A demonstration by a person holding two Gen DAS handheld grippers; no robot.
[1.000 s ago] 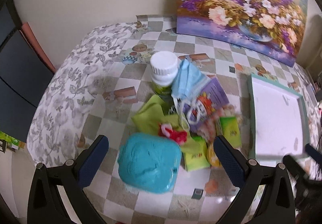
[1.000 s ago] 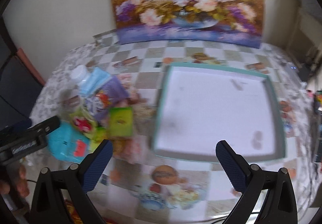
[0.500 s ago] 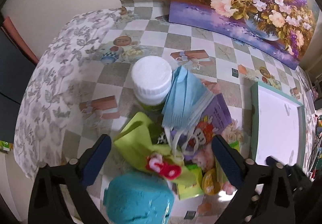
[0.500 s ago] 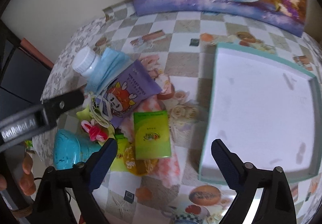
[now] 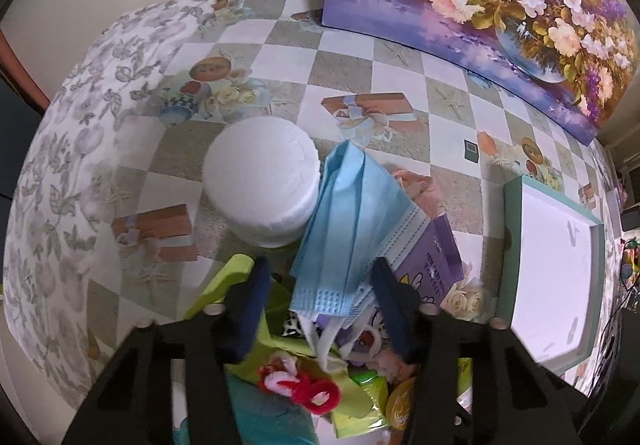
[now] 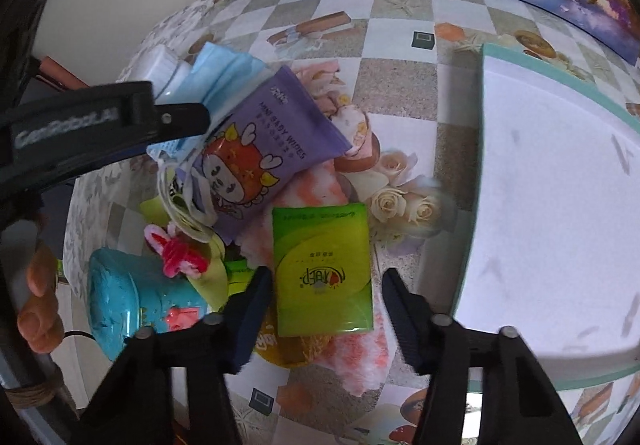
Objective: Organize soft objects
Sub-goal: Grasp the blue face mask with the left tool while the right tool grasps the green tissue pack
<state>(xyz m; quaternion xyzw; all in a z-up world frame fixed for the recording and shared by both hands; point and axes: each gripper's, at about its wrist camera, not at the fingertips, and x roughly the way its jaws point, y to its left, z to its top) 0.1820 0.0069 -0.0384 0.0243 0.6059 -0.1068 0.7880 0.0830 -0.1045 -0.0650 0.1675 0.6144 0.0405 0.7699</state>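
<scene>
The pale blue pleated face mask drapes over a purple baby-wipes pouch beside a white-capped bottle. Light and floppy, it is best pinched at its bunched lower edge. The left gripper straddles it, jaws apart; the right gripper, likewise apart, flanks a green tissue pack.

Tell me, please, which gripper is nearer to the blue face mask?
Left. The left gripper straddles the lower end of the face mask, jaws open on either side. The right gripper is farther off, open around the green tissue pack.
</scene>
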